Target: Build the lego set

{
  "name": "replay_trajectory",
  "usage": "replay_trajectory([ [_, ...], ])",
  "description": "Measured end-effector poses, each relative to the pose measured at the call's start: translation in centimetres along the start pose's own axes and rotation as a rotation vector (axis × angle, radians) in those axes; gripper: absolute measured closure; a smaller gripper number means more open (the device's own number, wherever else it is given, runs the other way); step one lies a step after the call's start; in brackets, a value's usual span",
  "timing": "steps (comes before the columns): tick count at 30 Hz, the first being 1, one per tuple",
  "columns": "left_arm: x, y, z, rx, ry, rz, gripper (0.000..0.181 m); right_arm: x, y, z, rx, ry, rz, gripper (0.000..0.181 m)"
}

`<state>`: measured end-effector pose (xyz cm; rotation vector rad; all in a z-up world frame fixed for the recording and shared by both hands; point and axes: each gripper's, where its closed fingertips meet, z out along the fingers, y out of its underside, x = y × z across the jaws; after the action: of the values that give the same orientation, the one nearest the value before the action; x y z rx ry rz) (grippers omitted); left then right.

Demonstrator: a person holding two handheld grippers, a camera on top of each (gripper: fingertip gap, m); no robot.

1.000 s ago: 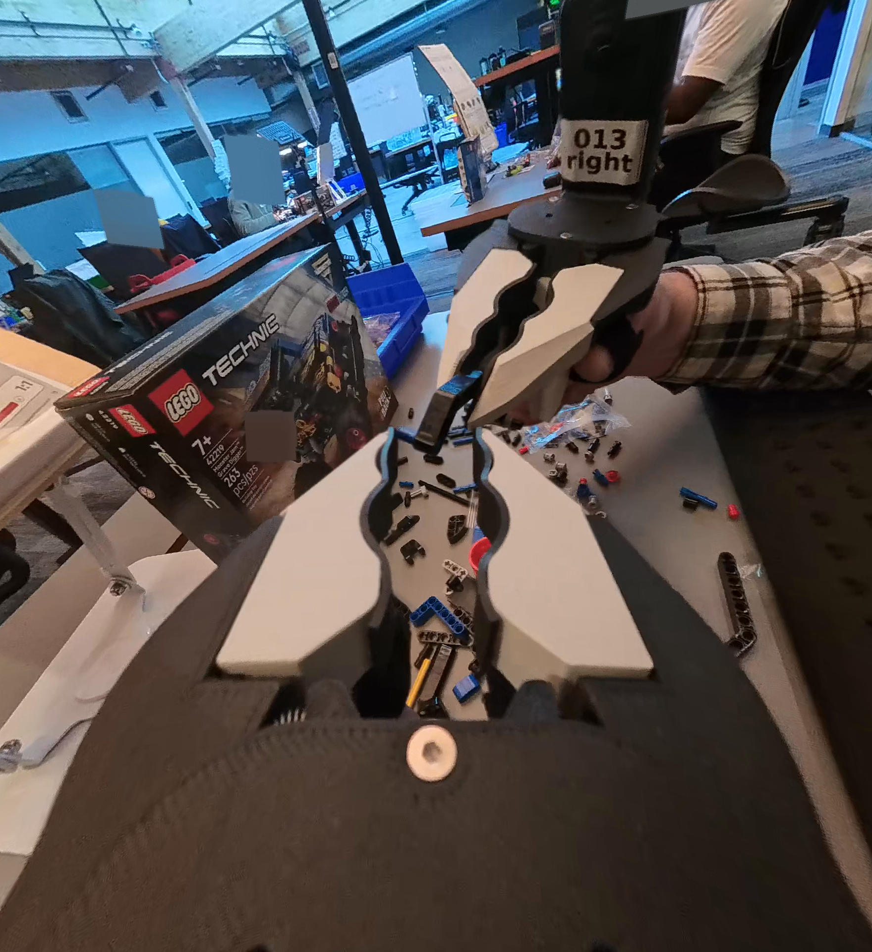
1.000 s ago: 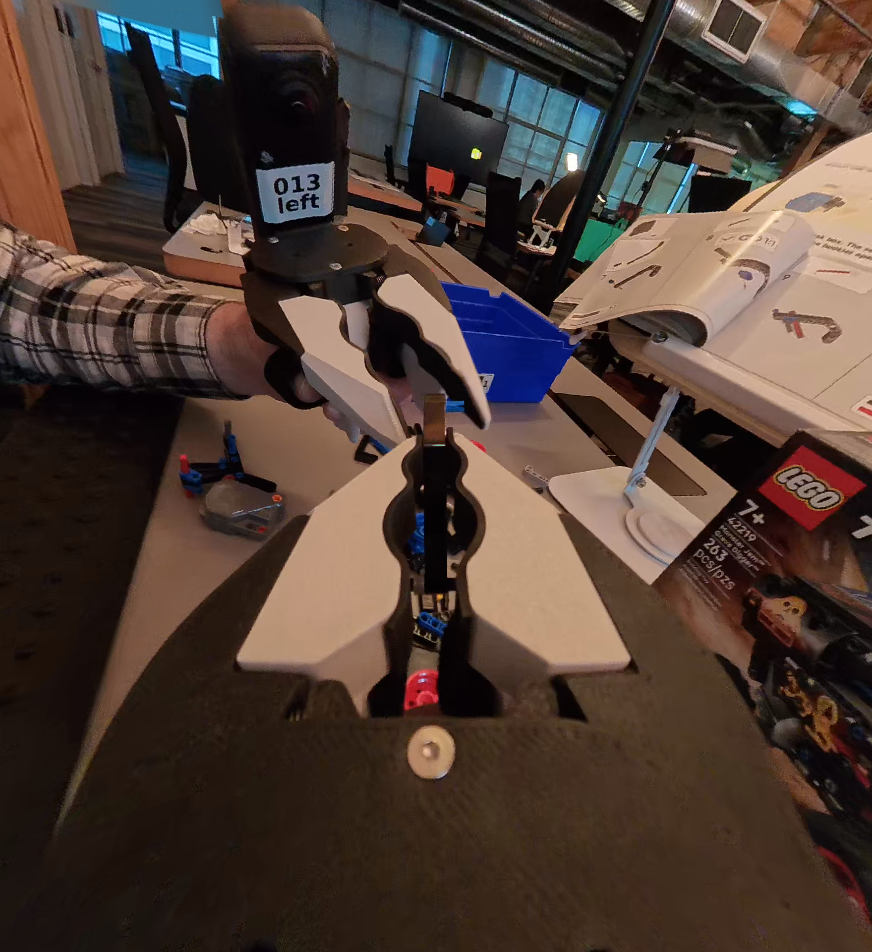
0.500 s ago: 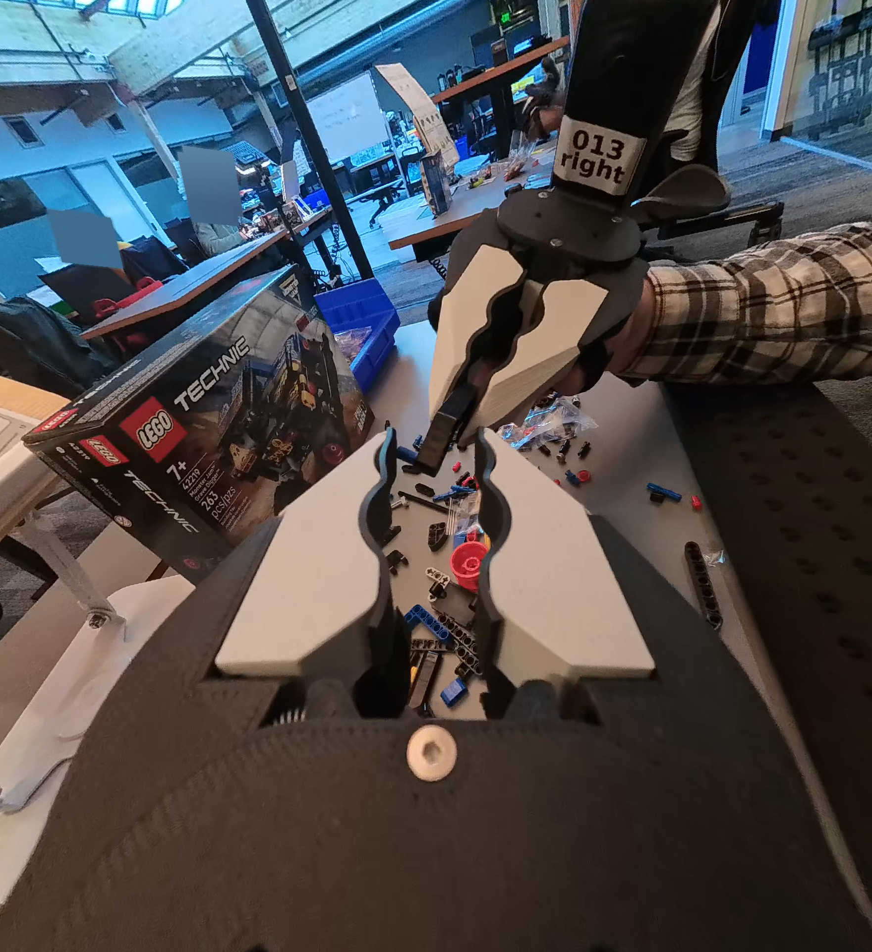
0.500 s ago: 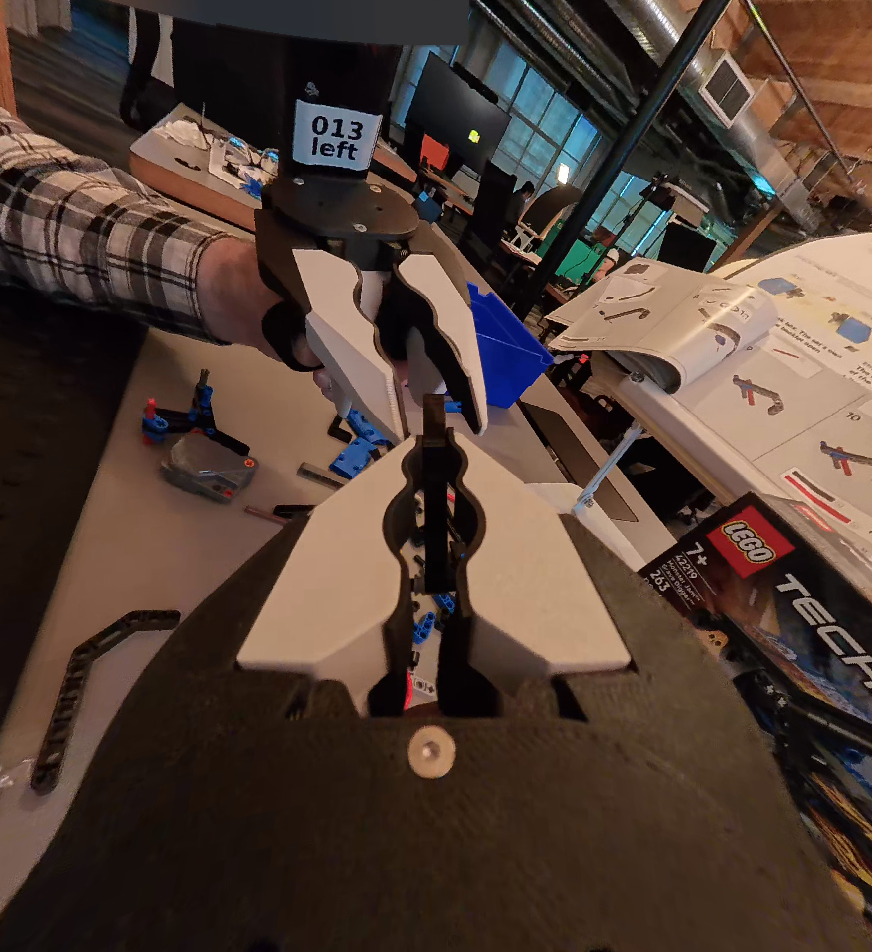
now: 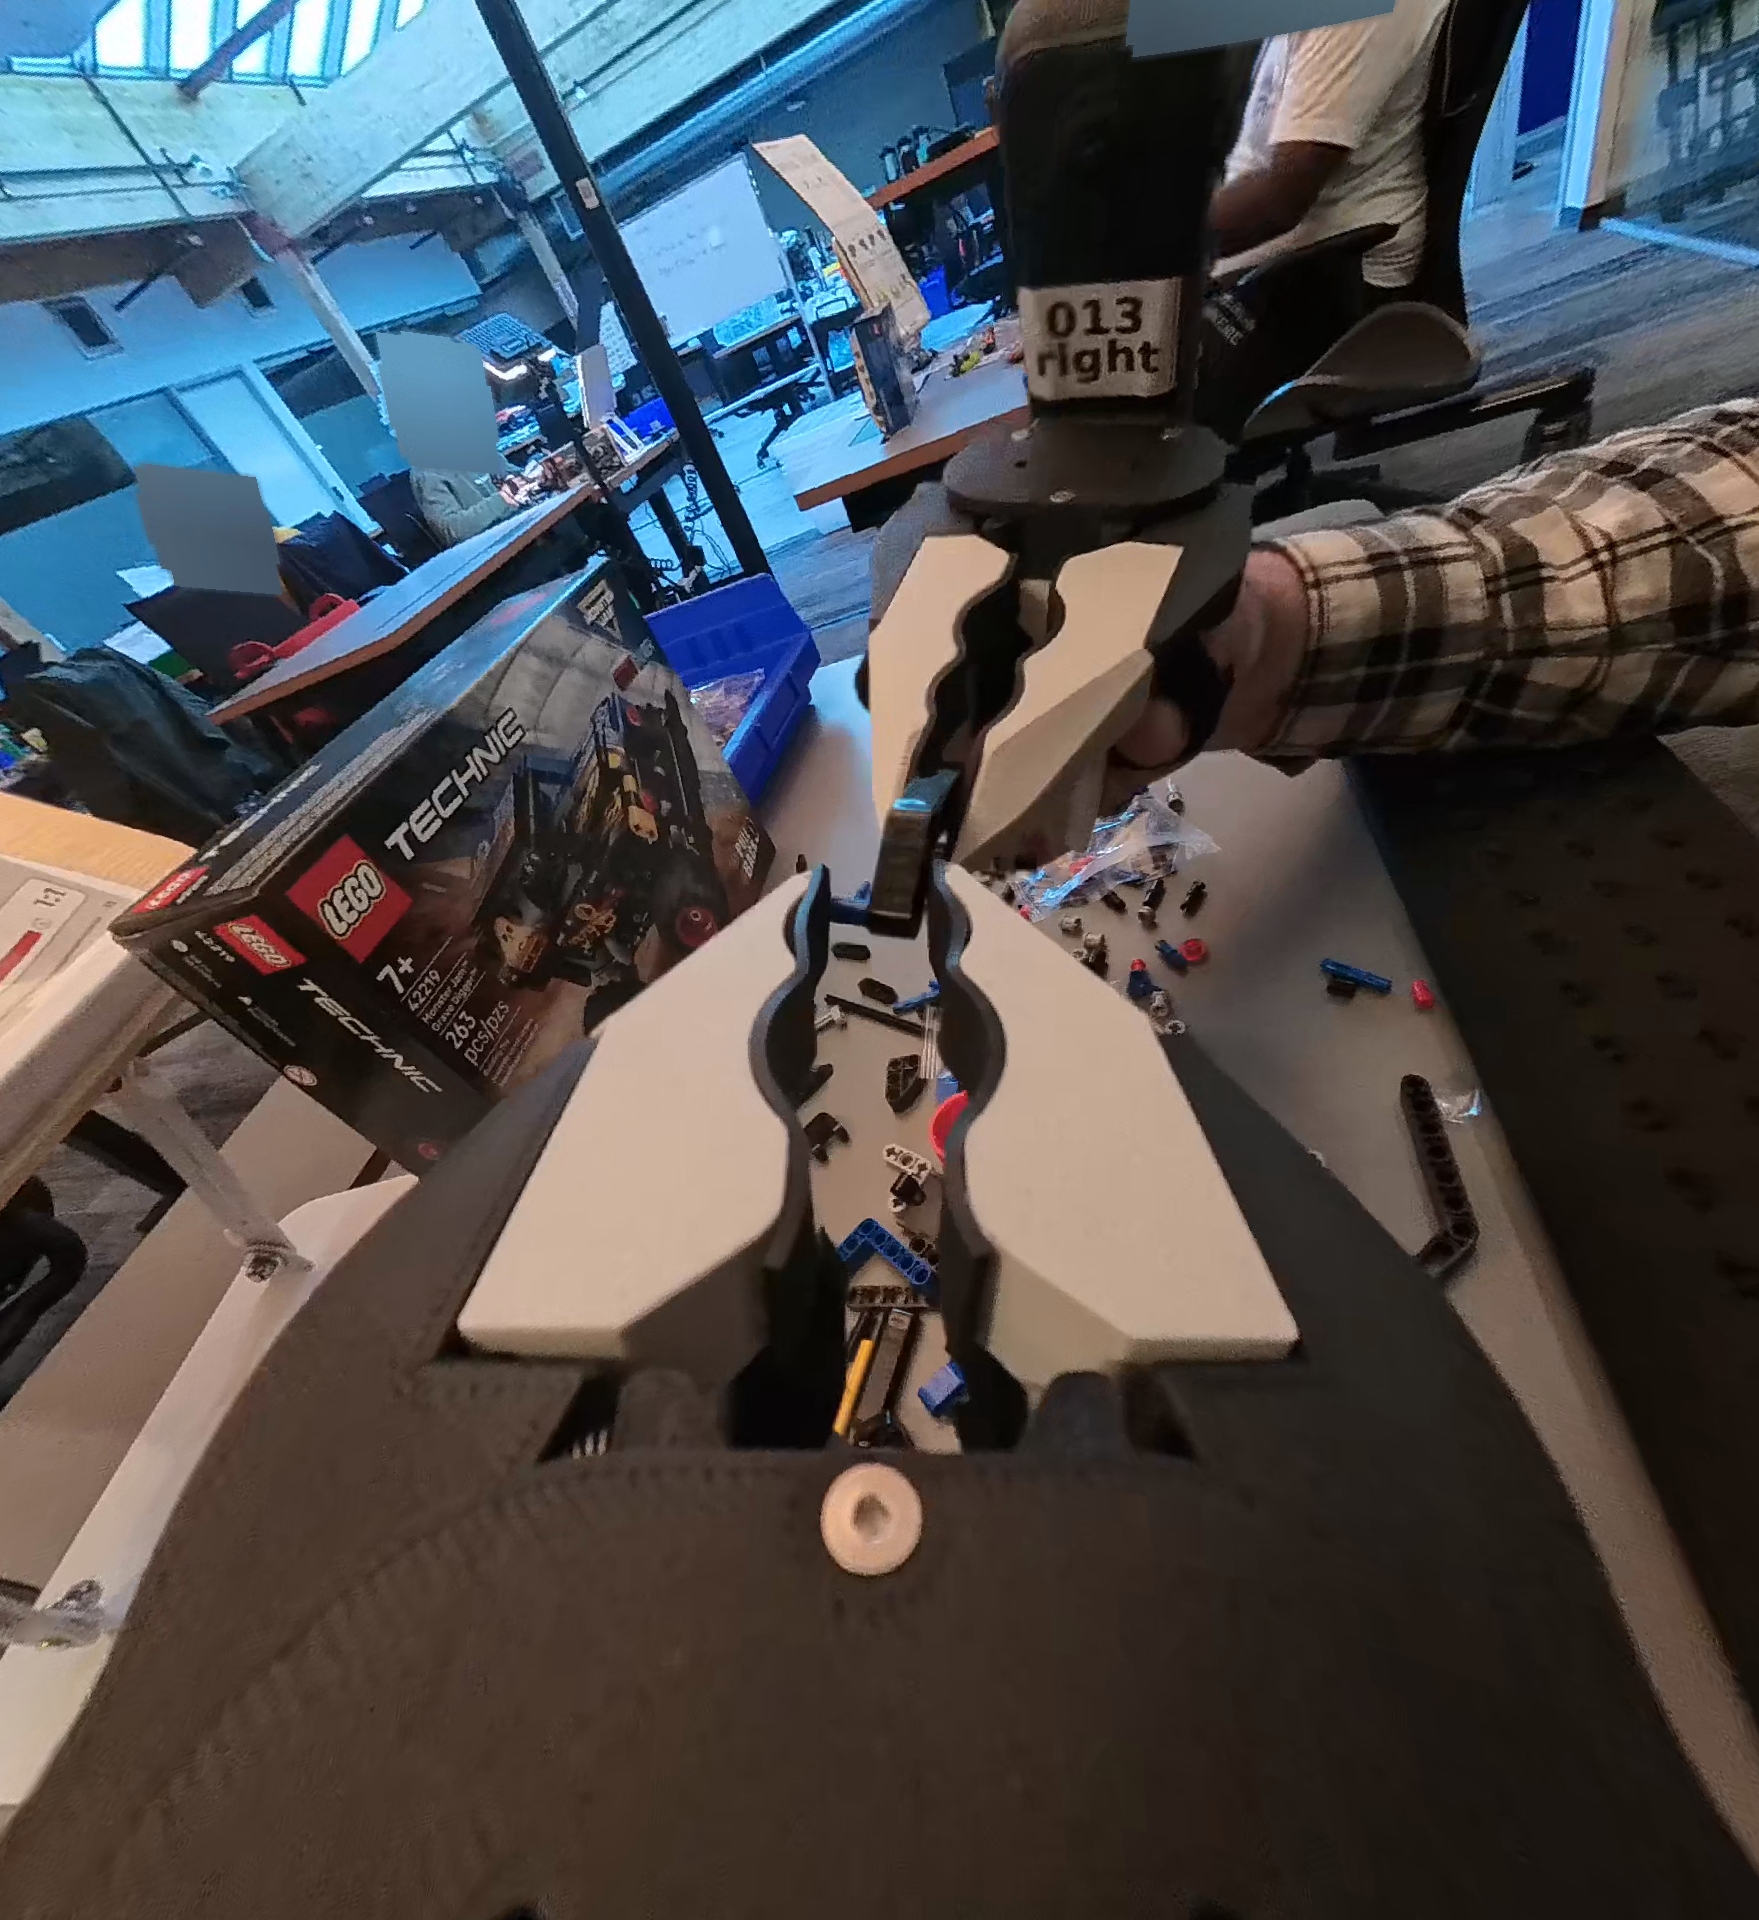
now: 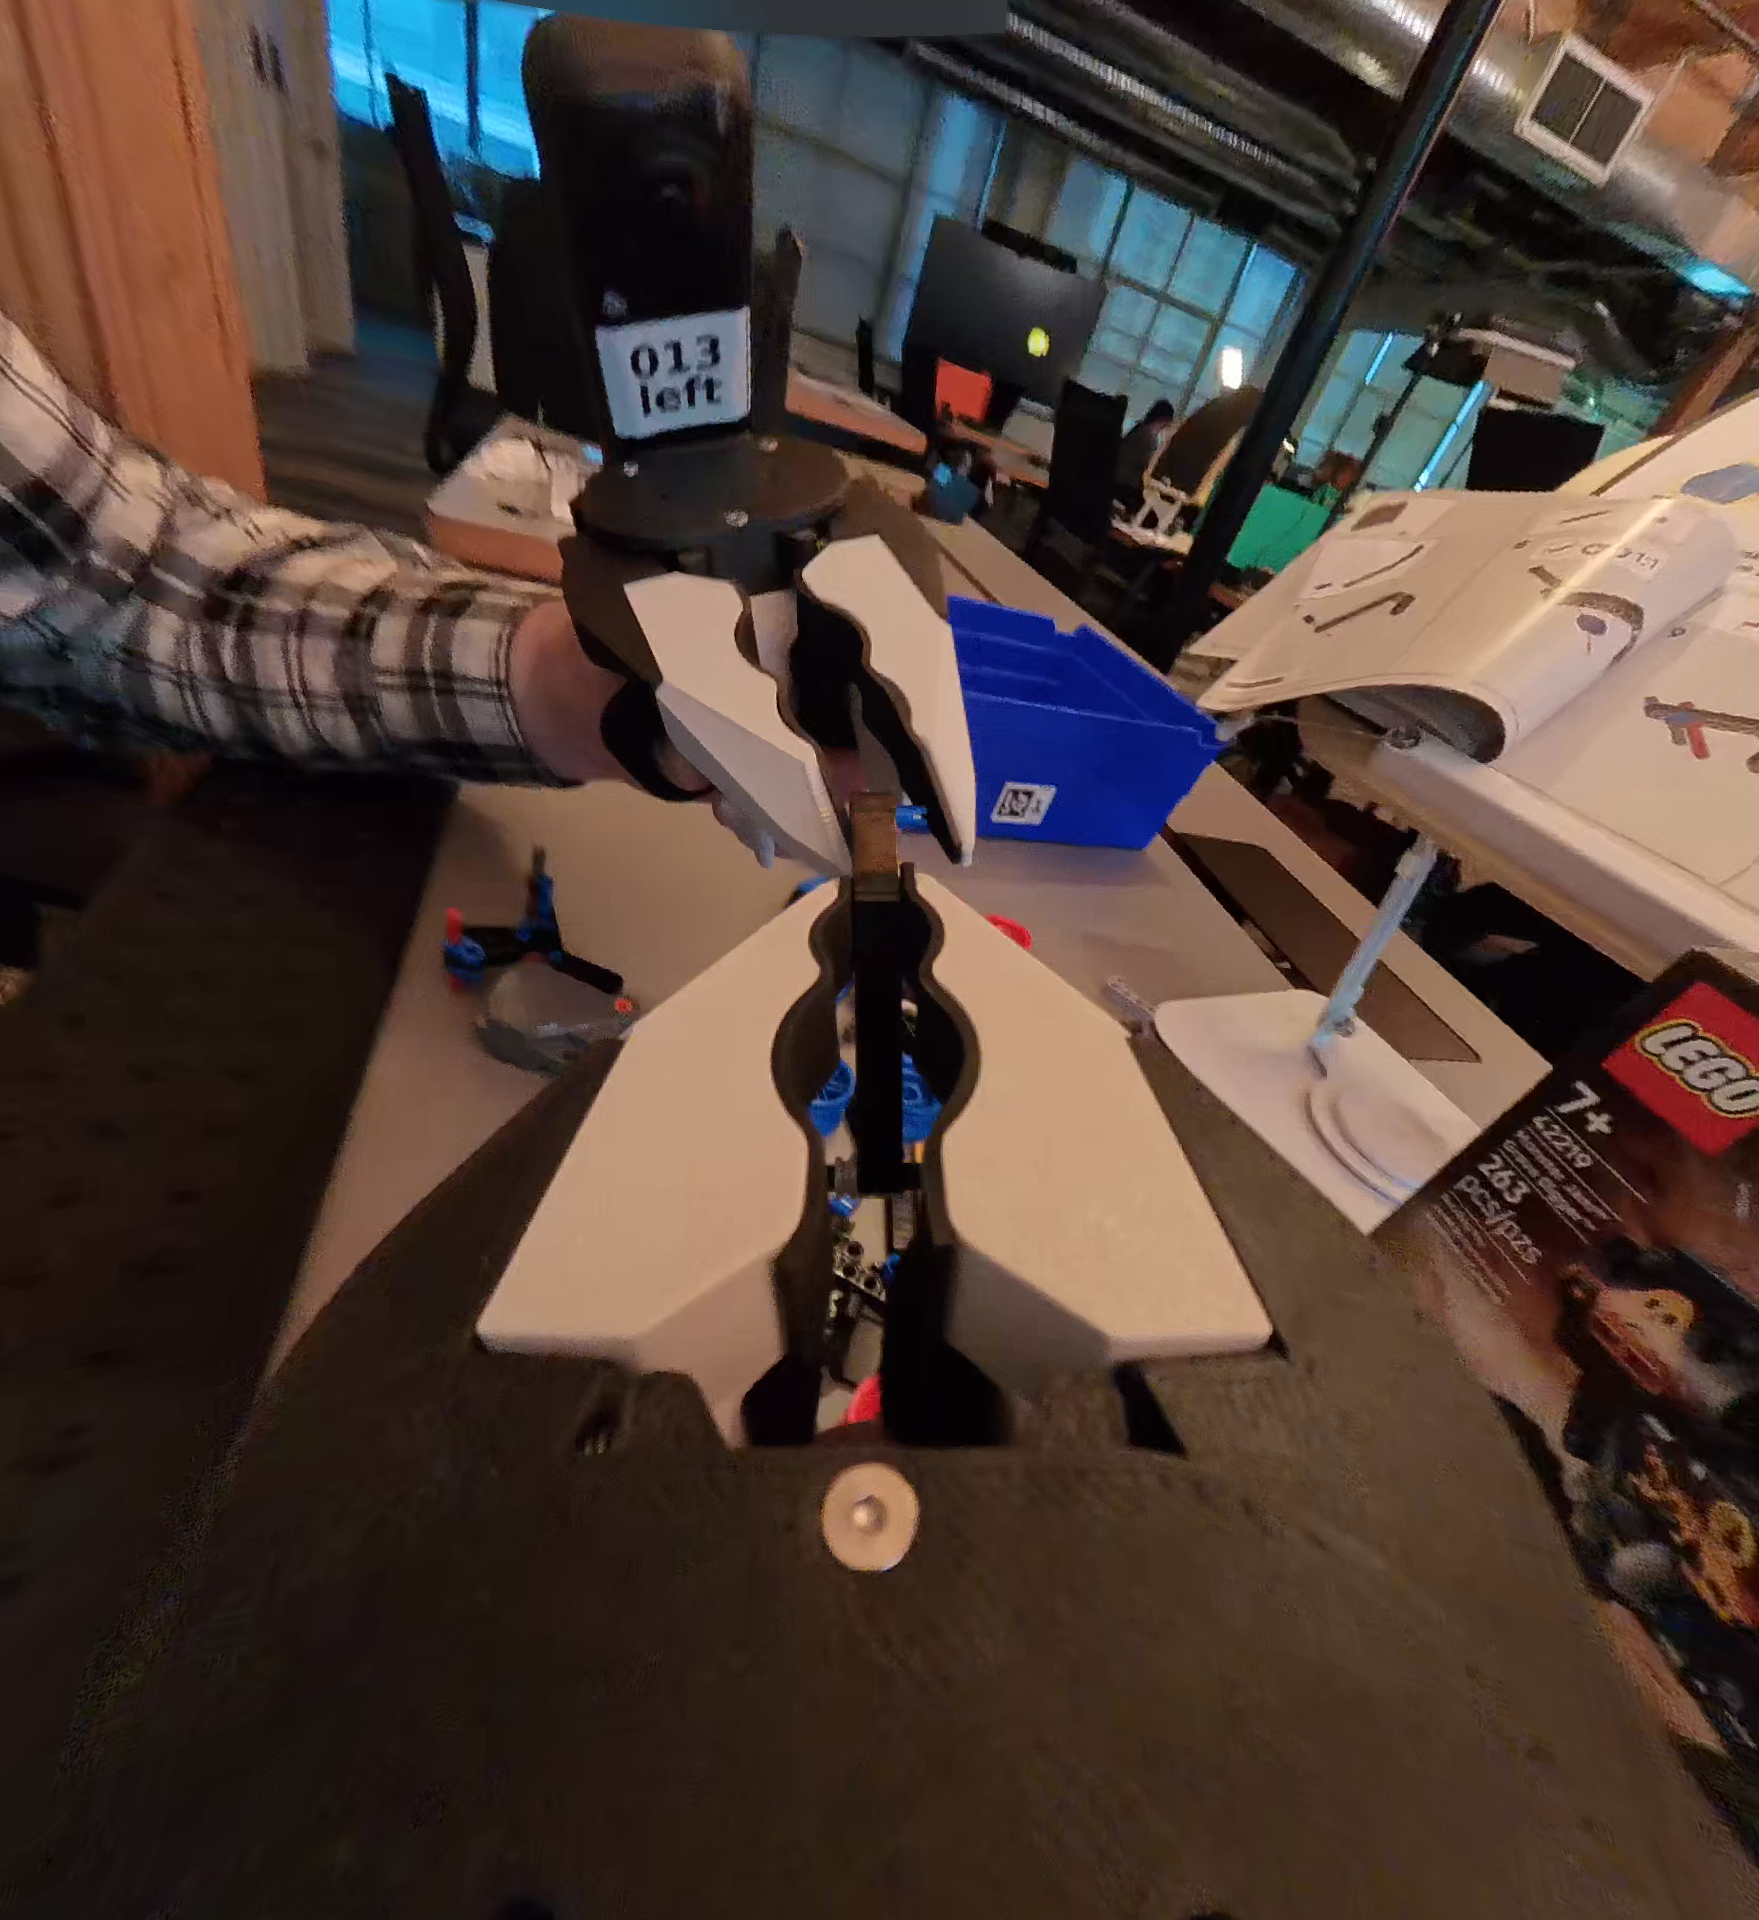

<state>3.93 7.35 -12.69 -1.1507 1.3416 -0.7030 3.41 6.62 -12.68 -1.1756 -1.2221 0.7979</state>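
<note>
- Lego beam [image 6: 876, 1039]: a long black piece, held edge-on between the fingers of your right gripper [image 6: 875, 894], which is clamped on it. Its tip sticks out past the fingertips, above the table.
- Your left gripper [image 5: 880, 904] faces it, fingers parted with a clear gap. The beam's tip [image 5: 911, 857] sits right at the mouth of that gap; whether it touches a finger is not clear. A small blue piece [image 5: 852, 912] shows at the left fingertip, but I cannot tell if it is held.
- To do this handover or joining well, you should probably keep the beam straight along the gap, ease it in slowly, and close the left fingers only once it is centred.
- Loose parts [image 5: 901, 1081] lie scattered on the grey table [image 5: 1301, 1081] below, with a small partly built assembly [image 6: 527, 940] nearby.
- The set's box [image 5: 459, 935] stands to the left, bearing a red logo and white printing; an open instruction booklet [image 6: 1540, 644] rests on a stand, beside a blue bin [image 6: 1062, 727]. Each gripper carries a white printed label.
</note>
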Motion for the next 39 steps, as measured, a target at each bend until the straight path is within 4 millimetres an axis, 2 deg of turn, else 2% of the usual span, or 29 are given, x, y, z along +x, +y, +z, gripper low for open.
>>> replay_trajectory([
  [4,-0.3,0.7,0.1,-0.040,-0.015,-0.031,0.166,0.8,0.3,0.0,-0.054,0.094,-0.101,0.174],
  [7,-0.9,1.3,0.2,-0.064,-0.036,-0.086,0.167,1.7,0.6,0.1,-0.191,0.257,-0.370,0.171],
  [11,-1.9,2.0,0.3,-0.101,-0.084,-0.175,0.167,2.5,1.1,0.4,-0.360,0.421,-0.673,0.156],
  [15,-1.6,1.9,0.7,-0.100,-0.074,-0.269,0.167,3.8,1.4,0.7,-0.462,0.541,-0.822,0.171],
  [17,-1.5,1.9,0.8,-0.088,-0.065,-0.314,0.167,4.0,1.4,0.6,-0.465,0.559,-0.826,0.176],
  [20,-1.2,1.4,0.7,-0.057,-0.031,-0.312,0.166,3.9,1.5,0.5,-0.410,0.524,-0.695,0.177],
  [24,-0.3,0.4,0.4,-0.018,0.020,-0.214,0.155,3.4,1.4,0.5,-0.238,0.355,-0.277,0.176],
  [27,-0.4,0.1,0.5,0.007,-0.005,-0.163,0.163,3.2,1.1,0.0,-0.124,0.231,-0.011,0.177],
  [32,-0.2,0.2,0.9,-0.020,-0.061,-0.012,0.181,1.8,1.1,0.2,-0.071,0.065,0.191,0.177],
  [39,-0.5,-0.2,0.8,-0.028,-0.109,0.064,0.181,2.0,1.6,0.2,-0.034,-0.010,0.412,0.177],
])
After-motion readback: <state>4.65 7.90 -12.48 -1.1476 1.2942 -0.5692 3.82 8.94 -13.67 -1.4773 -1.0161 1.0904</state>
